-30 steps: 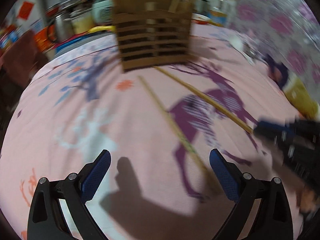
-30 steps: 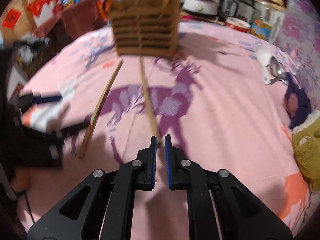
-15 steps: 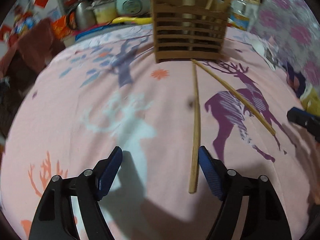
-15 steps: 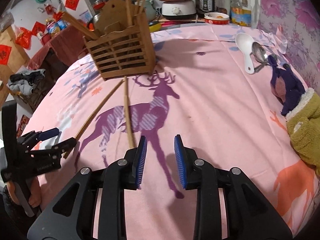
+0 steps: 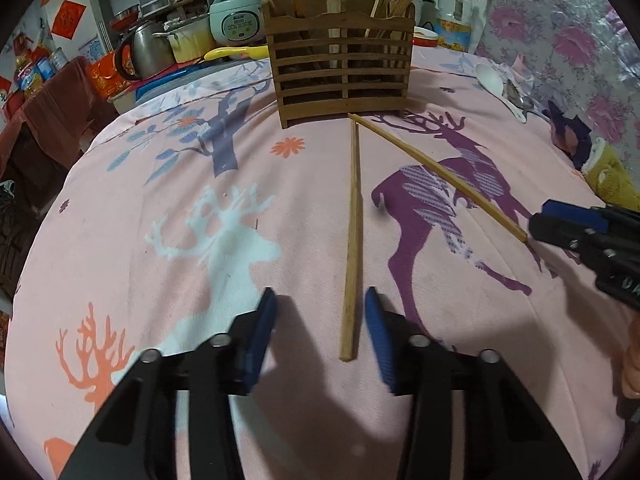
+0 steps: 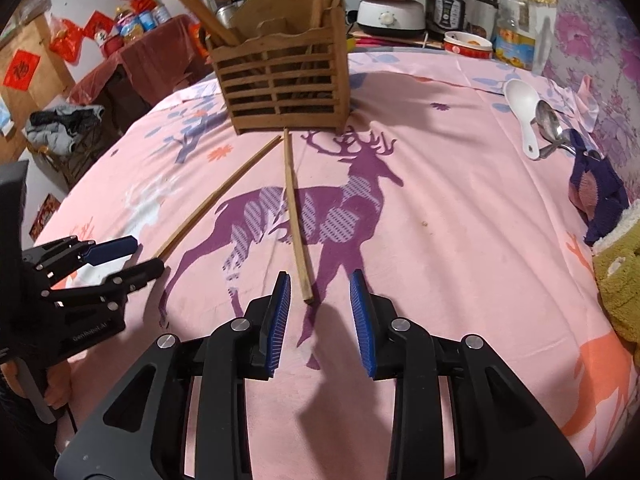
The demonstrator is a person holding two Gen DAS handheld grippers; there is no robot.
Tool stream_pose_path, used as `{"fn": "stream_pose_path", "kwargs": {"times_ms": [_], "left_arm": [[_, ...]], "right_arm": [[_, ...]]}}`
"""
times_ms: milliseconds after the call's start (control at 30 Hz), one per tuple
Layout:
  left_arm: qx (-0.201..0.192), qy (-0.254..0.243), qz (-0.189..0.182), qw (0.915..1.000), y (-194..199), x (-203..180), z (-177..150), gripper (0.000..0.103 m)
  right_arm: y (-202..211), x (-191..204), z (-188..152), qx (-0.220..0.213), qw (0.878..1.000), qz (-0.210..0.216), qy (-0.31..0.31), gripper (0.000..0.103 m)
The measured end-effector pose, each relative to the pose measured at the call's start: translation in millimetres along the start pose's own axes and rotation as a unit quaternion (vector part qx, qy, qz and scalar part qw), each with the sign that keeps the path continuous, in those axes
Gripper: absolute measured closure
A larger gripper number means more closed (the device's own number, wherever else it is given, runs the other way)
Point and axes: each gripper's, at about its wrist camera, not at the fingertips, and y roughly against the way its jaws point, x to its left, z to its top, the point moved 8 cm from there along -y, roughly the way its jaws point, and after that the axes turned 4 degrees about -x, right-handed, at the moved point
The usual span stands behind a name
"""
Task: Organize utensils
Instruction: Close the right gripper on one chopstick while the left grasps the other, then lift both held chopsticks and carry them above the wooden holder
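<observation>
Two wooden chopsticks lie on the pink deer-print cloth, fanning out from a slatted wooden utensil holder (image 5: 342,68) that holds several more chopsticks. In the left wrist view one chopstick (image 5: 352,236) has its near end between the fingers of my open left gripper (image 5: 320,320). The other chopstick (image 5: 436,174) ends at my right gripper (image 5: 560,224). In the right wrist view that chopstick (image 6: 296,216) has its near end just in front of my open right gripper (image 6: 320,300). The left gripper (image 6: 124,258) is at the end of the other chopstick (image 6: 216,196).
A white spoon (image 6: 522,112) and a metal spoon (image 6: 550,124) lie at the far right. A dark blue cloth (image 6: 596,196) and a yellow-green plush thing (image 6: 618,284) lie at the right edge. Pots, a rice cooker (image 5: 236,16) and bottles stand behind the holder (image 6: 284,80).
The right gripper was shut and has opened. The left gripper has narrowed and moved over one chopstick's near end. Both views have steadied facing the holder.
</observation>
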Motion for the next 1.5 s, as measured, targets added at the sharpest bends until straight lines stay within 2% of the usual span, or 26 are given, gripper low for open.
{"fn": "stream_pose_path", "kwargs": {"times_ms": [233, 333, 467, 533, 567, 600, 667, 700, 767, 800, 1033, 1233, 1367, 1500], "left_arm": [[-0.001, 0.007, -0.01, 0.9999, -4, 0, 3, 0.064], [-0.002, 0.003, -0.008, 1.0, -5, -1, 5, 0.064], [-0.001, 0.004, -0.009, 0.9999, -4, -2, 4, 0.064], [-0.001, 0.001, -0.007, 1.0, -4, -2, 4, 0.064], [-0.001, 0.0, -0.006, 1.0, -4, -3, 4, 0.064], [-0.002, -0.001, -0.005, 1.0, -4, -3, 4, 0.065], [-0.002, -0.002, -0.005, 1.0, -4, -3, 4, 0.066], [-0.002, -0.001, -0.009, 1.0, -4, -4, 4, 0.069], [-0.002, 0.0, -0.019, 0.9998, -4, -6, 5, 0.089], [-0.001, -0.001, -0.022, 0.9997, -4, -6, 5, 0.094], [-0.012, 0.008, -0.02, 0.9997, 1, -1, 8, 0.097], [-0.04, 0.034, -0.008, 0.9986, 28, 8, 8, 0.098], [-0.058, 0.031, -0.003, 0.9978, 56, 4, 0, 0.098], [-0.088, 0.034, -0.004, 0.9955, 90, 2, 12, 0.098]], "right_arm": [[-17, 10, -9, 0.019, 0.999, -0.019, 0.032, 0.07], [-19, 12, -9, 0.013, 0.998, -0.028, 0.046, 0.07], [-19, 10, -8, 0.013, 0.999, -0.02, 0.039, 0.07], [-19, 11, -8, 0.011, 0.999, -0.023, 0.044, 0.074], [-19, 11, -8, 0.011, 0.999, -0.023, 0.047, 0.09], [-18, 13, -8, 0.01, 0.998, -0.018, 0.053, 0.096], [-18, 18, -9, 0.008, 0.998, -0.02, 0.064, 0.096], [-18, 19, -9, 0.008, 0.997, -0.021, 0.067, 0.096], [-19, 19, -8, 0.01, 0.998, -0.017, 0.064, 0.096], [-19, 19, -8, 0.01, 0.998, -0.016, 0.063, 0.096], [-18, 18, -7, 0.007, 0.998, -0.017, 0.06, 0.096], [17, 16, 7, -0.056, 0.997, -0.036, 0.042, 0.097], [58, 21, 12, -0.106, 0.993, -0.041, 0.041, 0.097], [102, 30, 28, -0.158, 0.986, -0.039, 0.046, 0.097]]}}
